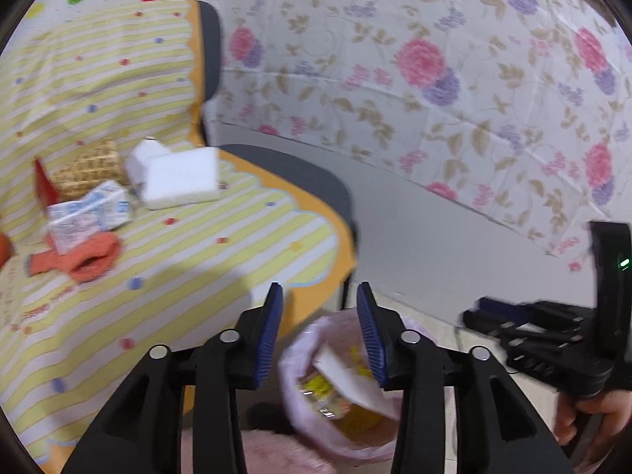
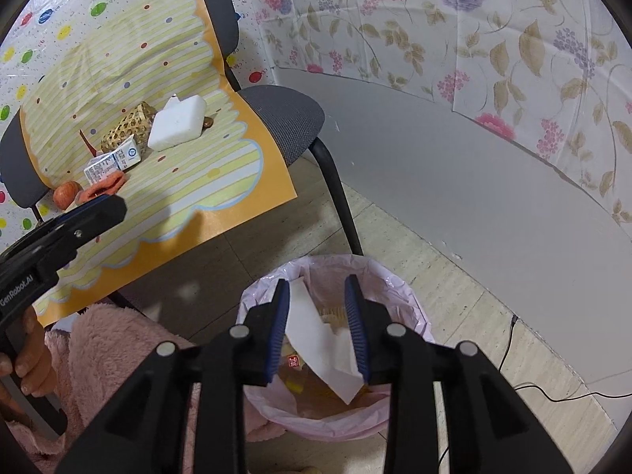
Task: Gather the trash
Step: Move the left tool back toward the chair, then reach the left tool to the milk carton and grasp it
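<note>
Trash paper (image 2: 324, 351), a white sheet, lies in the pink-lined bin (image 2: 399, 288) on the floor beside the chair (image 2: 284, 114). I keep my right gripper (image 2: 318, 328) above it, jaws spread and holding nothing. My left gripper (image 1: 320, 331) is also spread and empty.

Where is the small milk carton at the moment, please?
In both views the milk carton lies on the chair's striped cloth, between the wicker basket and the orange sock.

Counted on chair (image 2: 284, 114), one: striped cloth (image 2: 221, 181), one; white foam block (image 2: 177, 124), one; woven basket (image 2: 126, 128), one; printed carton (image 2: 112, 162), one; orange knitted piece (image 2: 104, 187), one.

Counted on floor: bin with pink liner (image 2: 399, 296), one; white paper sheet (image 2: 320, 347) inside, one.
</note>
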Demonstrator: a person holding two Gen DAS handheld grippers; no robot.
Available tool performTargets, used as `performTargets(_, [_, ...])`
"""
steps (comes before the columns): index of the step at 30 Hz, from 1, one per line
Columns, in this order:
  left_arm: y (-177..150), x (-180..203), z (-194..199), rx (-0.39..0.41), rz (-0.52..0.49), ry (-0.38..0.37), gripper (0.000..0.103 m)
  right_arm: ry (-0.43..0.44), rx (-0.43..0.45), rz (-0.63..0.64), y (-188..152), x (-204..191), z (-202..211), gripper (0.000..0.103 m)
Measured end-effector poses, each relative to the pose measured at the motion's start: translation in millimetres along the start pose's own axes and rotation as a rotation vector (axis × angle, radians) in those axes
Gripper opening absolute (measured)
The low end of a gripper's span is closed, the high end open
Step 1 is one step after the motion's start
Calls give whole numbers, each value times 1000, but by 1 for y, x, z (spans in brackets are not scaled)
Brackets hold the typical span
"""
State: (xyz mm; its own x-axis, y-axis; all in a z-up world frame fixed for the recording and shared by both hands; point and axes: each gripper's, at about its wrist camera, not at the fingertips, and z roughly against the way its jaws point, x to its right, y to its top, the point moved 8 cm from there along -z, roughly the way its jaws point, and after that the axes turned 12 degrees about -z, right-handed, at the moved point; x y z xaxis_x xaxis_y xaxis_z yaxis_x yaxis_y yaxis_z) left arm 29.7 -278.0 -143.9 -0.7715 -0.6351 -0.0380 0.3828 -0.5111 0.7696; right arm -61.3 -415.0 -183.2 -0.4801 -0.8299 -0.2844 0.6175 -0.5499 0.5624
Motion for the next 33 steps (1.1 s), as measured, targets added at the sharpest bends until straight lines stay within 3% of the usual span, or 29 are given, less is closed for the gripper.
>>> performTargets(7, [-16, -43, 36, -31, 41, 129, 48, 43, 99, 29, 24, -29, 41, 29])
performTargets(13, [-34, -82, 66, -43, 116, 200, 52, 102, 102, 97, 29, -71, 46, 30])
performTargets(20, [-55, -130, 91, -58, 224, 295, 59, 132, 100, 190, 27, -118, 38, 56])
performTargets(26, [-59, -170, 106, -53, 281, 362, 67, 148, 91, 242, 32, -145, 29, 67])
performTargets(29, [-54, -186, 104, -49, 278, 385, 76, 153, 93, 270, 38, -156, 23, 68])
performTargets(33, [-46, -200, 90, -54, 255, 399, 78, 163, 94, 290, 49, -172, 13, 72])
